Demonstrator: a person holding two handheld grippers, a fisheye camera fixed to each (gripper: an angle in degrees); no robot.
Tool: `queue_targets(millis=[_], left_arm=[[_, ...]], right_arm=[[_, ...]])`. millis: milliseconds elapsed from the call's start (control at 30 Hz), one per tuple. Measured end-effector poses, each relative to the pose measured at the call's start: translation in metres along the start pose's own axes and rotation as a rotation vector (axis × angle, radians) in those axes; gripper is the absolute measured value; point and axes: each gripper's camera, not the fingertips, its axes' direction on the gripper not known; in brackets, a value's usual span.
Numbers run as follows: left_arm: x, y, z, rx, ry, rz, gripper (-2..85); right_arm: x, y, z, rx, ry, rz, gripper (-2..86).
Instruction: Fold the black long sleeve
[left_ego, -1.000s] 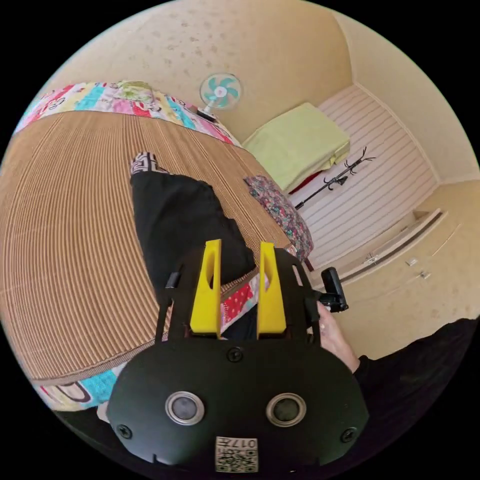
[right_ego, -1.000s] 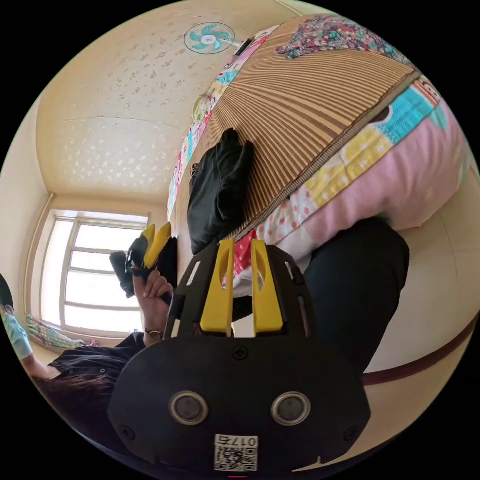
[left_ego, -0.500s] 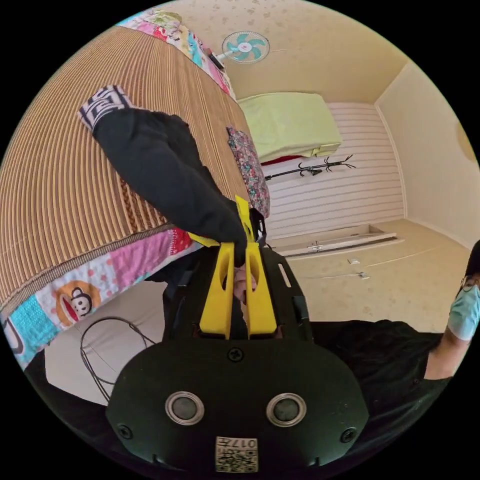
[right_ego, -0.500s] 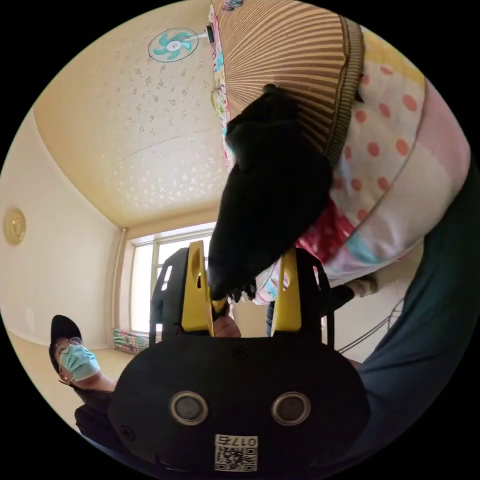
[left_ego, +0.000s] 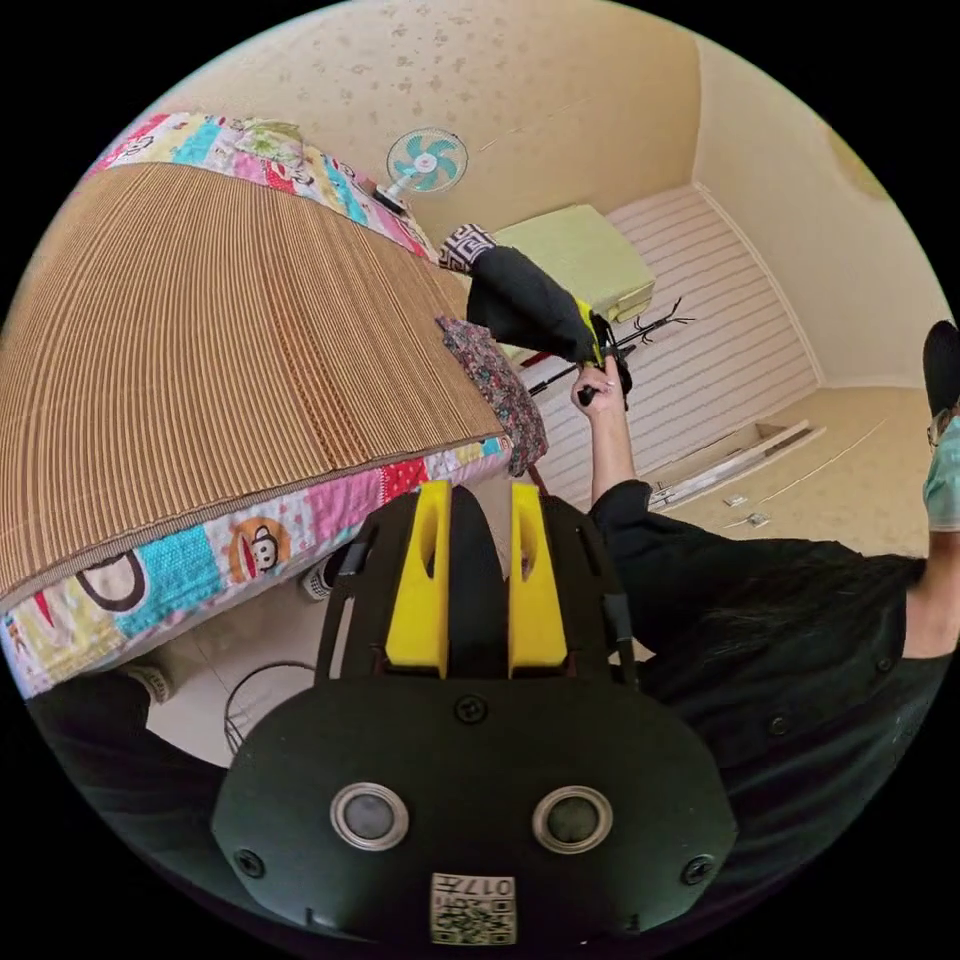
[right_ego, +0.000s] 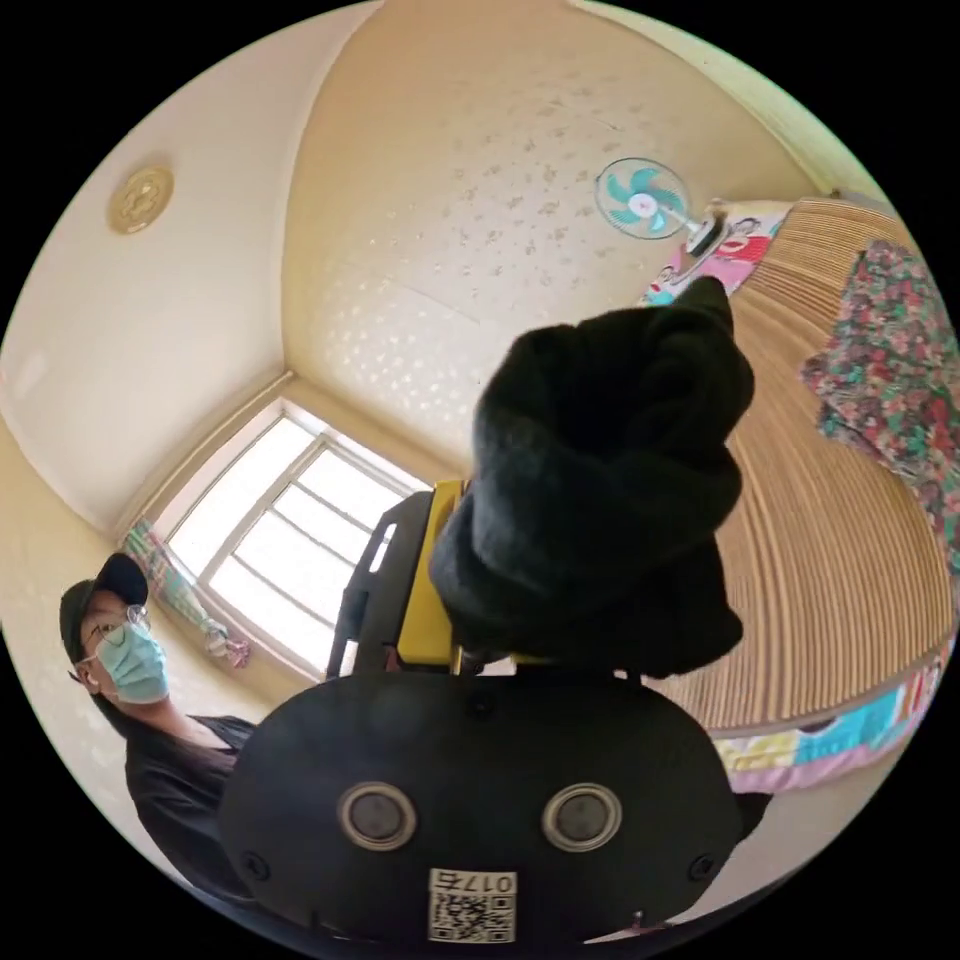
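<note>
Black cloth, the black long sleeve garment (right_ego: 600, 480), hangs bunched in a thick lump over the right gripper (right_ego: 480, 640) in the right gripper view, lifted clear of the bed. One yellow jaw shows at the left of the lump; the other is buried under the fabric, so whether both jaws press on it cannot be told. In the left gripper view the same garment (left_ego: 525, 300) appears small and far off, held up in the air by the right gripper (left_ego: 597, 345) in the person's raised hand (left_ego: 597, 378), with a black-and-white patterned cuff (left_ego: 462, 245) at its upper end.

The left gripper (left_ego: 477, 590) has its yellow jaws a narrow way apart with something dark between them; what that is cannot be made out. Beside it lies the bed's striped brown woven mat (left_ego: 200, 340), edged by a colourful patchwork quilt (left_ego: 250, 550). A floral cloth (left_ego: 500, 385) sits at the mat's far corner.
</note>
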Motion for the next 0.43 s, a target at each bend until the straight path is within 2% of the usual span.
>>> queue_targets(millis=[67,133,233,333,433], left_arm=[[-0.022,0.004,-0.023,0.045,-0.045,-0.059,9.9],[-0.045,0.007,-0.054,0.103,-0.109,-0.116,10.0],[-0.079,0.009,-0.129,0.227,-0.285,-0.201,10.3],[-0.099,0.002,-0.233,0.417,-0.486,-0.260,11.2],[-0.094,-0.023,-0.346,0.635,-0.744,-0.264,12.5]], right_arm=[[0.042,0.010,-0.047,0.075,0.202,0.138,4.5],[0.086,0.056,-0.112,0.164,0.514,0.382,4.2],[0.096,0.127,-0.160,0.205,0.746,0.499,2.1],[0.089,0.182,-0.172,0.214,0.860,0.549,1.5],[0.084,0.204,-0.158,0.189,0.833,0.546,1.1]])
